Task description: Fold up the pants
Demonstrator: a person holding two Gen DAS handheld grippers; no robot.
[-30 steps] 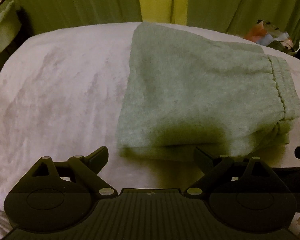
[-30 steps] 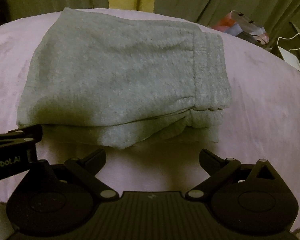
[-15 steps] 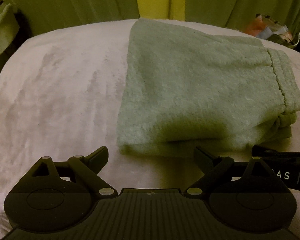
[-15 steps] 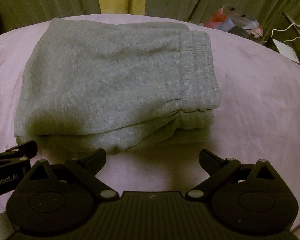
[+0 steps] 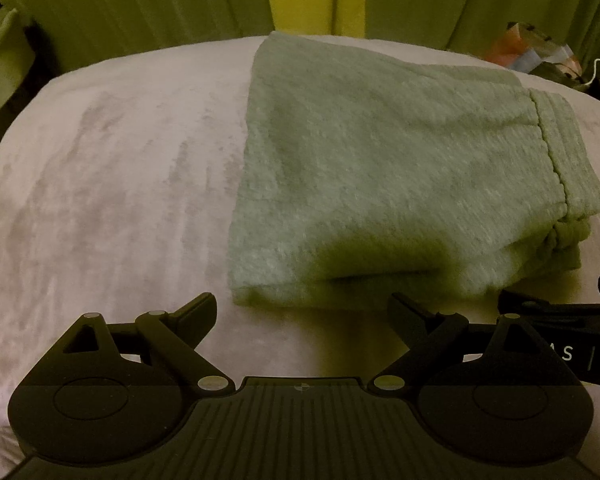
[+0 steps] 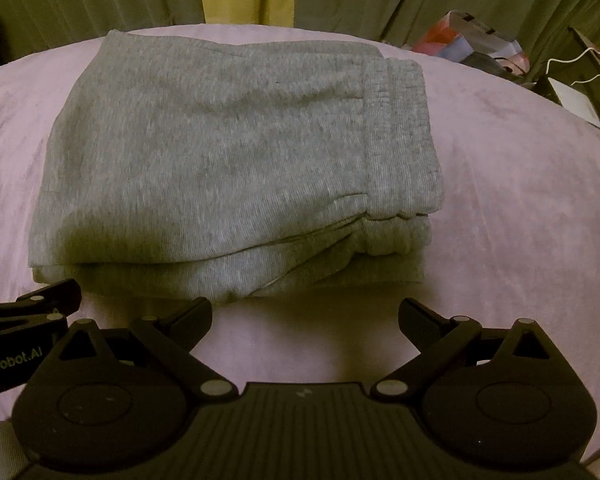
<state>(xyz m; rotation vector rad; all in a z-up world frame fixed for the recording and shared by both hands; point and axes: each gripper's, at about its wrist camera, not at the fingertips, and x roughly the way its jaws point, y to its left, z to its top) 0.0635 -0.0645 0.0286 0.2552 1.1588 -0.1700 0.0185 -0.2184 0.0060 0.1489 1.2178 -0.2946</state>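
Observation:
The grey sweatpants (image 5: 395, 184) lie folded in a thick stack on the pale pink bed cover (image 5: 112, 184), waistband on the right side. In the right wrist view the pants (image 6: 228, 160) fill the middle, with the ribbed waistband (image 6: 403, 140) at their right edge. My left gripper (image 5: 301, 310) is open and empty, just short of the stack's near edge. My right gripper (image 6: 305, 314) is open and empty, also just short of the near edge. Each gripper shows at the edge of the other's view, the right (image 5: 559, 312) and the left (image 6: 32, 308).
Green curtains (image 5: 140, 0) hang behind the bed, with a yellow strip between them. A heap of coloured items (image 6: 471, 44) and a white cable (image 6: 579, 64) lie beyond the bed's far right edge. A pale object (image 5: 0, 56) stands at the far left.
Both grippers have drawn back and risen a little from the folded pants, so the stack sits slightly farther away. Both stay open. The pants have not moved.

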